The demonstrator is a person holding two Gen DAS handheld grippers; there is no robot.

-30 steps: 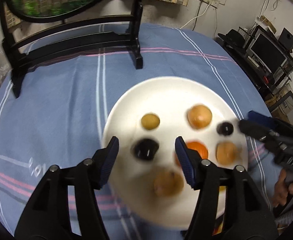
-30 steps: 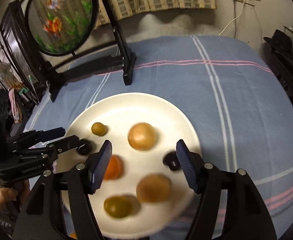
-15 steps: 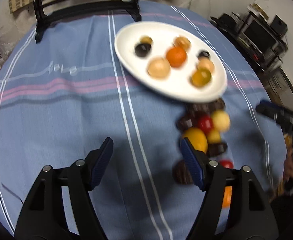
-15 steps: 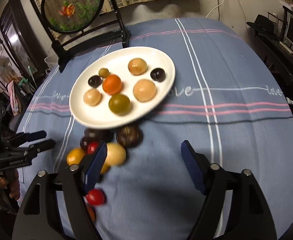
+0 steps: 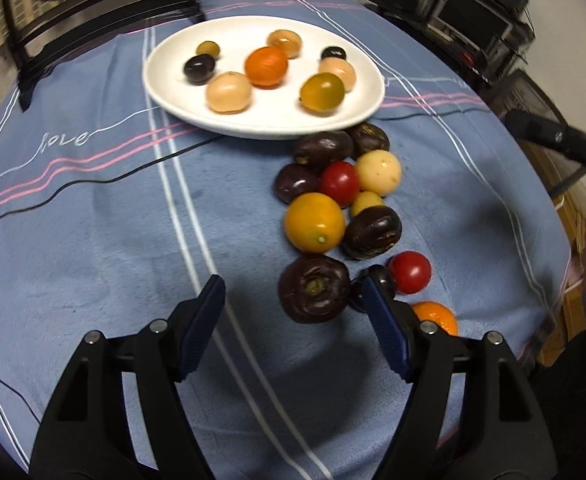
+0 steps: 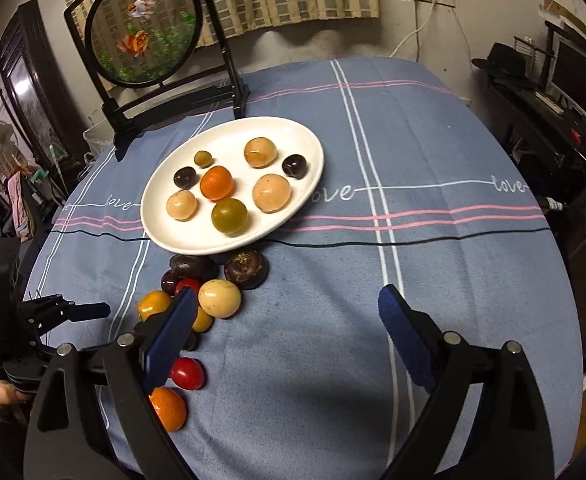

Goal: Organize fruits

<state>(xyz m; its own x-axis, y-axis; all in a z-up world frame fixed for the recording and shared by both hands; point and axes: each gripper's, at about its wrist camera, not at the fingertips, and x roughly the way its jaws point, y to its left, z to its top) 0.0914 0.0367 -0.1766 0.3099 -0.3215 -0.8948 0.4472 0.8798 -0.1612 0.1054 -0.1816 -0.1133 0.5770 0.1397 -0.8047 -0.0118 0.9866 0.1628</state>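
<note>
A white plate (image 5: 253, 130) (image 6: 153, 216) at the back of the blue cloth holds several fruits, among them an orange one (image 5: 266, 66) (image 6: 217, 182). In front of it a pile of loose fruit lies on the cloth: dark wrinkled ones, red tomatoes (image 5: 409, 272) (image 6: 187, 373), a yellow-orange one (image 5: 314, 222). My left gripper (image 5: 293, 292) hovers open over the pile's near end, a dark wrinkled fruit (image 5: 313, 288) between its jaws, untouched. My right gripper (image 6: 287, 300) is opening over bare cloth, a pale round fruit (image 6: 219, 298) just inside its left finger.
A round fish screen (image 6: 145, 36) on a black stand rises behind the plate. A thin black cable (image 6: 413, 242) crosses the cloth in front of the plate. Shelves with electronics (image 5: 473, 20) stand past the table's right edge. A small orange (image 6: 169, 408) lies near the front edge.
Both grippers have pulled back from over the plate toward the near side, bringing the loose pile into view. The right jaws have spread wider.
</note>
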